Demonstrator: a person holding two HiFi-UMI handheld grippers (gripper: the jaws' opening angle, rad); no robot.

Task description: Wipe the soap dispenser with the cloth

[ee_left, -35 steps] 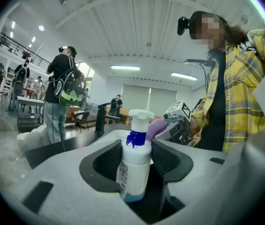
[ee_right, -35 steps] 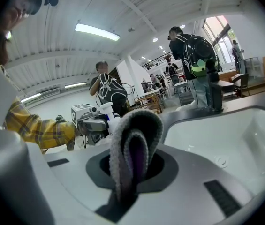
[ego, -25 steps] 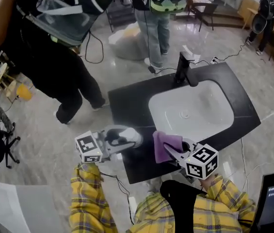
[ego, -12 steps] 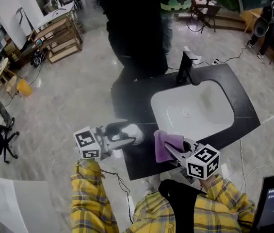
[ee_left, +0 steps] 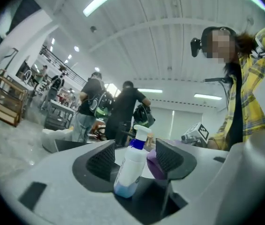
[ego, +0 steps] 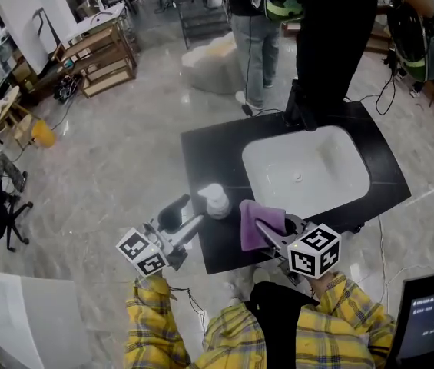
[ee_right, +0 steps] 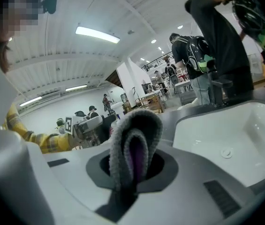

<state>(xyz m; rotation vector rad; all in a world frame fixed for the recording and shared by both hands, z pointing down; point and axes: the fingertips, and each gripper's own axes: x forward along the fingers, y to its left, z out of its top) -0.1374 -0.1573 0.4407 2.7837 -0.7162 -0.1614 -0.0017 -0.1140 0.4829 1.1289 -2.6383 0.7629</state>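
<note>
Here the left gripper [ego: 187, 216] is opening its jaws, clear of the soap dispenser [ego: 215, 201] (upright by the left edge of the counter [ego: 205, 154]); the right gripper [ego: 270, 234] clamps the cloth [ego: 255, 220].

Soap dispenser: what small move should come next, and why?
Probably bring the right gripper over until its clamped purple cloth touches the soap dispenser: it stands free on the black counter, the left gripper opening, cloth still apart.

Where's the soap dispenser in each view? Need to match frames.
Head view: soap dispenser on the black counter, left of the basin.
Left gripper view: centre, between the left tool's opening jaws, untouched.
Right gripper view: not clearly visible; the cloth fills the centre.
Shared landmark: the cloth, in all three.
</note>
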